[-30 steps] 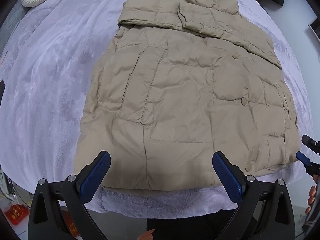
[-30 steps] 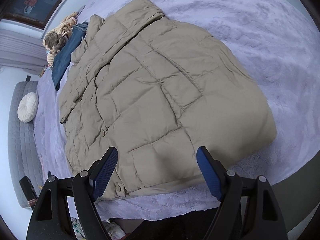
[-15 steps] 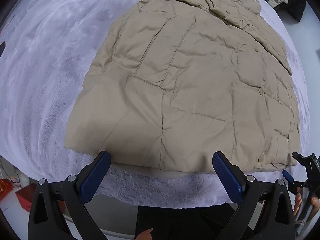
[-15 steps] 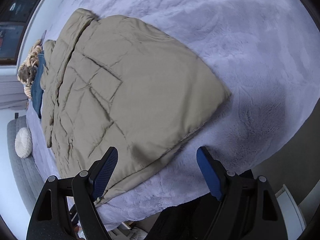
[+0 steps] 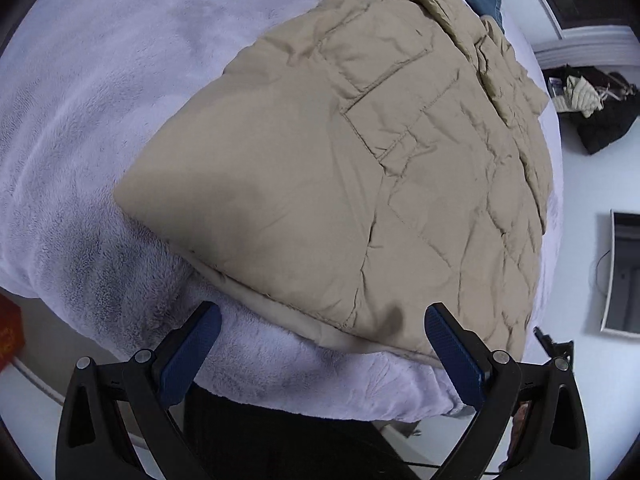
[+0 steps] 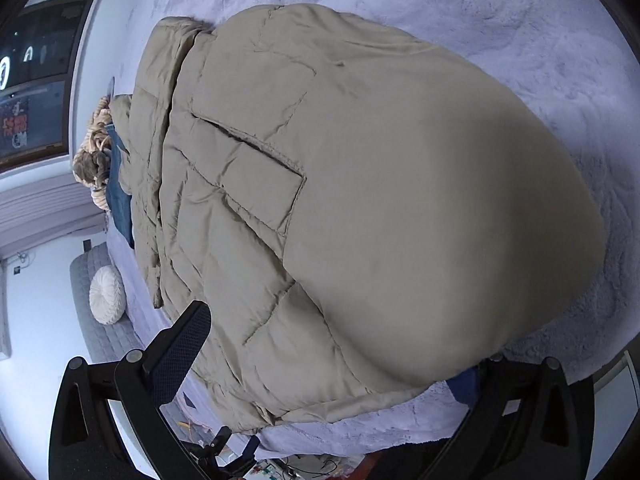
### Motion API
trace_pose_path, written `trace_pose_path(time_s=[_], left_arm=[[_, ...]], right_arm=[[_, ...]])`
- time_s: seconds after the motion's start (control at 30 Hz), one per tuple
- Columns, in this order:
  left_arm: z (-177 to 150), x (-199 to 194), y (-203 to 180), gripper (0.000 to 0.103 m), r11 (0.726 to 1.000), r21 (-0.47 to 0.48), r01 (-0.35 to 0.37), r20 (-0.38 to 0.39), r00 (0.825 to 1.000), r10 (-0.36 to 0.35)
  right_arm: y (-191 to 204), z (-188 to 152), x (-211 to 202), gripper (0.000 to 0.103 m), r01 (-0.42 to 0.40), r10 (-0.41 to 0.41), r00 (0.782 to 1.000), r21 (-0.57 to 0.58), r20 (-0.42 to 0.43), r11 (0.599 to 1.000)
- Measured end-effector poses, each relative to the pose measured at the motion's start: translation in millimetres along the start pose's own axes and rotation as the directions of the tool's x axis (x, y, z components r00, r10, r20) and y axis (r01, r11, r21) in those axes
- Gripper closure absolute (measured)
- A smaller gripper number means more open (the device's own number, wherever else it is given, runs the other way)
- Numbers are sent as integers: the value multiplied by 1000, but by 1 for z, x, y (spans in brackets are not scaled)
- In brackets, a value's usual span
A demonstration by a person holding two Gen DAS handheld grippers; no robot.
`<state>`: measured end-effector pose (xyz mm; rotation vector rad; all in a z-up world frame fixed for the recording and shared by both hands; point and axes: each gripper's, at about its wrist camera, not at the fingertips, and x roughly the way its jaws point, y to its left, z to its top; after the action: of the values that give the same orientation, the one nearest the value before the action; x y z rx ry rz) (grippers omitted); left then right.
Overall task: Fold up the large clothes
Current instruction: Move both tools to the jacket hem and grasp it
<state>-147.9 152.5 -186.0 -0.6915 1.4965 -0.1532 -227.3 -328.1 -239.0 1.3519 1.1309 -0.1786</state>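
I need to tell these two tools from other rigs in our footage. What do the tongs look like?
Both look alike. The left tongs have black plastic arms with round silver screw heads and flat blue textured pads. The right tongs have the same black arms, screws and dimpled pad. No markings or sleeves show.

I see a bed with a pale lilac plush cover (image 5: 100,92) filling most of both views. White floor (image 5: 592,184) on the right, a dark pile of clothes or bags (image 5: 600,116) far right. A dark window (image 6: 36,80) far left, grey padded headboard (image 6: 100,320) below it with a round white cushion (image 6: 107,295) against it
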Motion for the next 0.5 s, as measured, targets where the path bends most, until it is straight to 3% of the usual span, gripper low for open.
trace_pose_path(time_s=[0.2,0.27,0.3,0.33,0.4,0.47,0.5], left_arm=[[21,7,-3,2,994,-53,100,53,994,-97],[28,7,-8,10,991,-59,117,83,990,-112],[32,7,-11,29,991,-55,126,89,989,-121],[35,8,-14,54,991,-45,129,87,988,-124],[40,9,-24,85,992,-16,125,86,989,-124],[41,0,-30,85,992,25,120,105,987,-122],[41,-6,-32,85,992,44,119,114,986,-123]], right_arm=[[-5,1,5,0,-14,15,1000,31,-15,999],[-8,2,3,0,-21,22,1000,43,-16,999],[-9,3,2,0,-28,29,999,47,-14,999],[-9,2,2,0,-37,38,999,51,-15,998],[-11,2,0,0,-53,54,998,62,-15,997],[-16,2,-5,2,-73,74,997,83,-8,994],[-16,1,-6,12,-87,88,996,93,-6,992]])
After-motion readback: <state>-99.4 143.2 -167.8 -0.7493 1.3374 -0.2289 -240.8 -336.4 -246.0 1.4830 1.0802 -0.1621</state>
